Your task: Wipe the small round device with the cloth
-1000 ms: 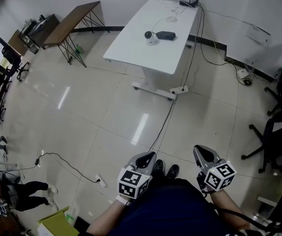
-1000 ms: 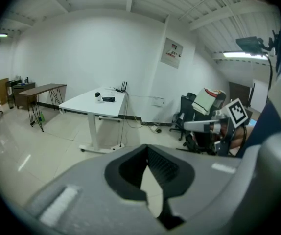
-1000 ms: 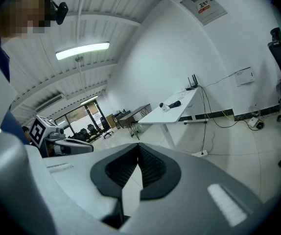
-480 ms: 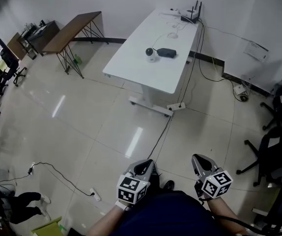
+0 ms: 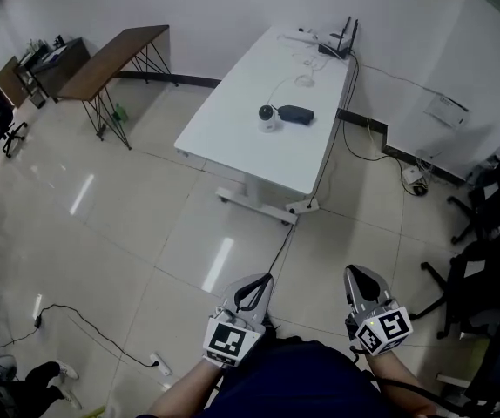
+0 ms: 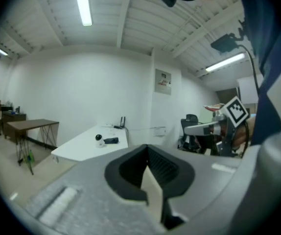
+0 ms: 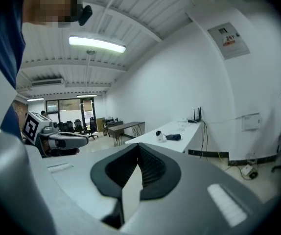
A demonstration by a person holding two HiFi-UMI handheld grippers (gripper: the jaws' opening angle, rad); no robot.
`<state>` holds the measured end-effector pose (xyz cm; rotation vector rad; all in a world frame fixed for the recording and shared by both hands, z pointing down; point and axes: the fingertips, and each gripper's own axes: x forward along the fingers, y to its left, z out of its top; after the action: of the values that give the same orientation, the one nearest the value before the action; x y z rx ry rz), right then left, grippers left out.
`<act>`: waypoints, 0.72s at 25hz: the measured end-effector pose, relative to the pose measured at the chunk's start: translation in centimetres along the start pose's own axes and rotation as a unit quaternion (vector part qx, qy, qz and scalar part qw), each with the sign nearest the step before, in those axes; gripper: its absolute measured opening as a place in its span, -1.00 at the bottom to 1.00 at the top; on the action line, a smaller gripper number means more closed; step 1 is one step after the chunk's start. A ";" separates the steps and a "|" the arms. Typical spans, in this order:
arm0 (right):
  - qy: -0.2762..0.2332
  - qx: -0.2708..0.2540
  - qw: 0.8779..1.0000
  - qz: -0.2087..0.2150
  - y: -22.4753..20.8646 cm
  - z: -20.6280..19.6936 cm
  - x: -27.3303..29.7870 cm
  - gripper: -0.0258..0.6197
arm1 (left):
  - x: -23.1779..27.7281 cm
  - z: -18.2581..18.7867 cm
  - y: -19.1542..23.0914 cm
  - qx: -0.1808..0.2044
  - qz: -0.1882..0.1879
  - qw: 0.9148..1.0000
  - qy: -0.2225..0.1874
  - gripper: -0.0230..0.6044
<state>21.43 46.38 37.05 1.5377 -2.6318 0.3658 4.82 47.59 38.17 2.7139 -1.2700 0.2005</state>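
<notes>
A small round white device with a dark face (image 5: 269, 115) stands on a long white table (image 5: 233, 120), far ahead of me across the tiled floor. A dark folded cloth (image 5: 295, 113) lies just right of it. In the left gripper view the device (image 6: 99, 138) and the cloth (image 6: 111, 140) show small on the table; in the right gripper view the device (image 7: 158, 135) and cloth (image 7: 174, 137) show likewise. My left gripper (image 5: 252, 293) and right gripper (image 5: 365, 286) are both shut and empty, held close to my body, well short of the table.
A router with antennas (image 5: 337, 43) and white cables sit at the table's far end. A power strip (image 5: 300, 206) and cords lie on the floor beside the table legs. A brown desk (image 5: 111, 59) stands at left, office chairs (image 5: 485, 233) at right.
The view has advanced toward the white table, which sits lower and nearer in the head view. Both grippers stayed shut and shifted slightly forward.
</notes>
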 end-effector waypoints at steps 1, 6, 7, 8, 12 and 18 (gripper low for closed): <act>-0.006 -0.017 1.000 0.000 0.3 0.7 0.8 -0.91 | 0.3 0.2 0.4 0.012 -0.011 1.000 -0.004 -0.92; 0.005 -0.060 0.998 0.011 1.5 2.3 5.0 -0.91 | 1.6 1.3 3.3 0.028 -0.032 0.999 -0.021 -0.92; 0.004 -0.062 0.998 0.010 1.7 2.7 5.8 -0.91 | 1.8 1.7 4.0 0.021 -0.030 0.999 -0.028 -0.92; 0.001 -0.063 0.998 0.008 1.8 3.2 6.4 -0.91 | 1.9 2.1 4.7 0.013 -0.027 0.999 -0.034 -0.92; -0.003 -0.058 0.998 -0.004 2.6 3.9 8.2 -0.91 | 2.1 2.4 7.0 -0.015 -0.005 0.999 -0.042 -0.85; 0.012 -0.051 0.999 0.009 3.4 3.0 10.4 -0.91 | 2.4 1.5 8.4 -0.045 -0.003 0.998 -0.038 -0.85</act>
<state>13.51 38.38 35.44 1.4709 -2.6038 0.2451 -0.02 40.23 37.74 2.6714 -1.2593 0.0387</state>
